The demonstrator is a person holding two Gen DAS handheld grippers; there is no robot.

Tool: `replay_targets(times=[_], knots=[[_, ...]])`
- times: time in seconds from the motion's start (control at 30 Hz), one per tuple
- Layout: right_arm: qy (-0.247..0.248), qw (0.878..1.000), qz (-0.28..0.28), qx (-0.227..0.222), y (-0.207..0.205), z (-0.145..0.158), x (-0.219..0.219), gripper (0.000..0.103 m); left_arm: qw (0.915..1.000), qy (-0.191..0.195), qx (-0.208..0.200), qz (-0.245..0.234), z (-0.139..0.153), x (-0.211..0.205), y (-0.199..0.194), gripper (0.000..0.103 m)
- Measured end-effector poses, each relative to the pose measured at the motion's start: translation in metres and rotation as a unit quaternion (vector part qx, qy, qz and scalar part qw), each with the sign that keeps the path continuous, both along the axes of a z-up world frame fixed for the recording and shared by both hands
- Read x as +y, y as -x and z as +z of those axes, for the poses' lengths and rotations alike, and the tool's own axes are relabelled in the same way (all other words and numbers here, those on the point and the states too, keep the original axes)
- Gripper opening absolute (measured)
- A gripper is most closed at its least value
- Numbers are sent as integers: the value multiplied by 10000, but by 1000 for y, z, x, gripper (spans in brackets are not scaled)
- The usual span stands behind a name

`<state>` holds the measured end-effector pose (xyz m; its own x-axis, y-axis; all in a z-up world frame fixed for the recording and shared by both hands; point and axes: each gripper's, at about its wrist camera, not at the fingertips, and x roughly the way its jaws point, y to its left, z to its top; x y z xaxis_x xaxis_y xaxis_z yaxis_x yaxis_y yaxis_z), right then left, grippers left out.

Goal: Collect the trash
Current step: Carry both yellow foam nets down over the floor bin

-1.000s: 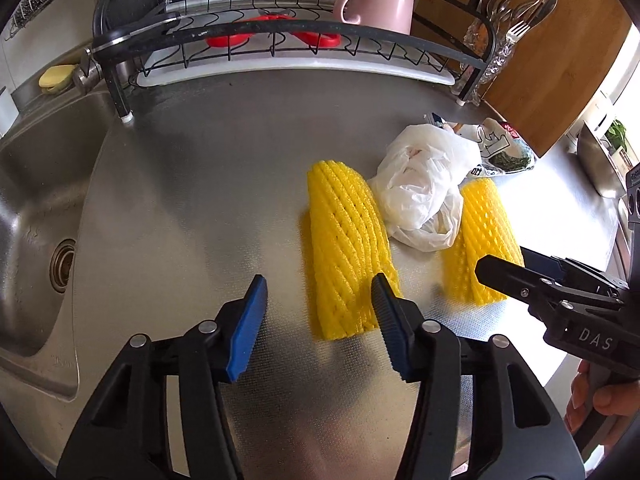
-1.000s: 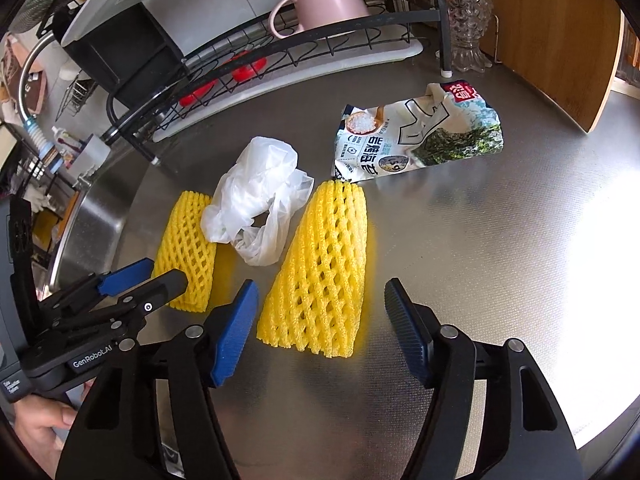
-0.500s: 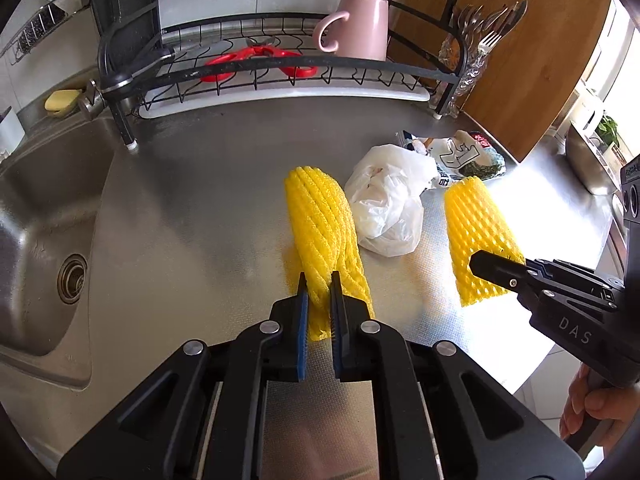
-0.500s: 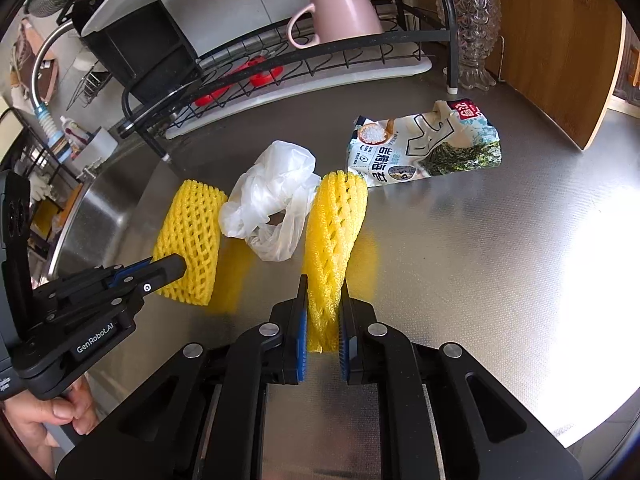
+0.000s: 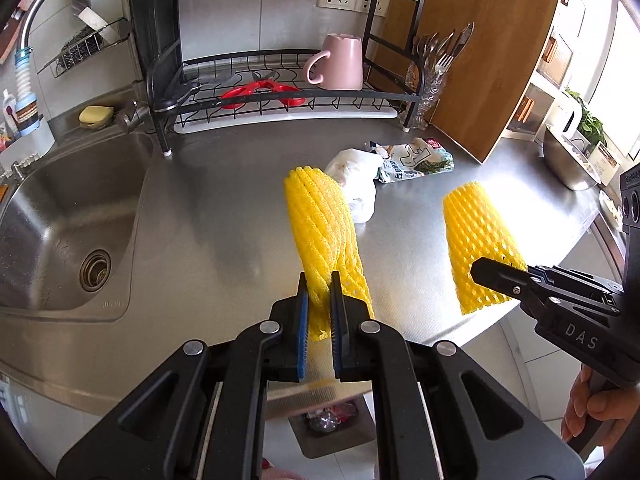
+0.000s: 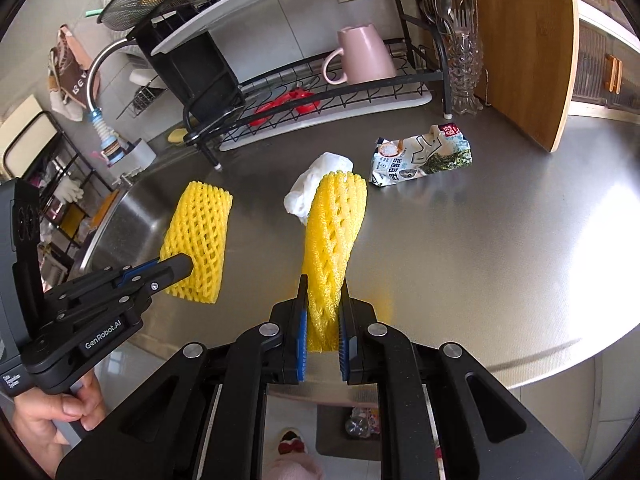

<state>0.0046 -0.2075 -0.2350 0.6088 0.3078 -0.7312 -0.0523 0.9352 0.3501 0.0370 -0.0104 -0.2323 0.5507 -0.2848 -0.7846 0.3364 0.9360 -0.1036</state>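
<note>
My left gripper (image 5: 318, 308) is squeezing one yellow foam net (image 5: 324, 232) at its near end. The blue pads are pressing in on both sides of it, with only the squashed net between them. In the left wrist view the net is sticking up from the bottom middle of the frame toward the center, lifted off the steel counter (image 5: 224, 216).

My right gripper (image 6: 324, 312) is pinching the other yellow foam net (image 6: 332, 232) the same way, tight on its near end. In the right wrist view it is rising from the bottom middle of the frame, off the counter too.

Each view is also showing the other gripper holding its net: at the right edge in the left wrist view, at the left edge in the right wrist view.

A crumpled white plastic bag (image 5: 356, 184) is lying on the counter near the center, just behind the nets. A snack wrapper (image 6: 420, 156) is lying just beside the bag, to the right of center. A trash bin (image 6: 352, 428) is sitting on the floor at the bottom of the frame.
</note>
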Motion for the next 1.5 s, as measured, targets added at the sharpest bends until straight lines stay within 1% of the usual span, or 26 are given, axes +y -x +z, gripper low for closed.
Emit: replay_targets(times=[0.17,0.33,0.47,0.63,0.83,0.97,1.07,1.17,1.23,1.3,1.37,1.5], knots=[[-24,9999,150,60,32,-1,4,13,10000,12,29,26,-2,9,36,8],[-11,9994,280,184,62,-10,3,13,9999,38,135,31,-15,22,72,8],[26,9982,452,396,82,-23,7,13,9994,41,334,11,-32,30,96,8],[12,9954,572,771,98,-48,14,13,9971,96,755,-42,-59,34,120,8],[50,9909,652,1173,112,-80,26,13,9922,50,1240,-73,-100,34,135,8],[82,9873,680,1433,115,-107,32,13,9902,35,1393,-76,-128,33,136,8],[86,9851,687,1576,112,-129,35,13,9884,22,1515,-58,-156,31,135,8],[-27,9818,624,1796,107,-156,35,13,9873,-86,1587,-61,-185,27,132,8],[-19,9803,589,1883,104,-172,35,13,9865,-154,1630,-96,-205,24,131,8],[-9,9784,600,1978,101,-189,37,13,9850,-156,1714,-90,-224,21,128,8],[-141,9749,543,2153,97,-209,34,13,9833,-158,1811,-91,-243,18,126,8],[12,9713,523,2320,87,-245,36,13,9782,-143,2072,-69,-274,15,121,8]])
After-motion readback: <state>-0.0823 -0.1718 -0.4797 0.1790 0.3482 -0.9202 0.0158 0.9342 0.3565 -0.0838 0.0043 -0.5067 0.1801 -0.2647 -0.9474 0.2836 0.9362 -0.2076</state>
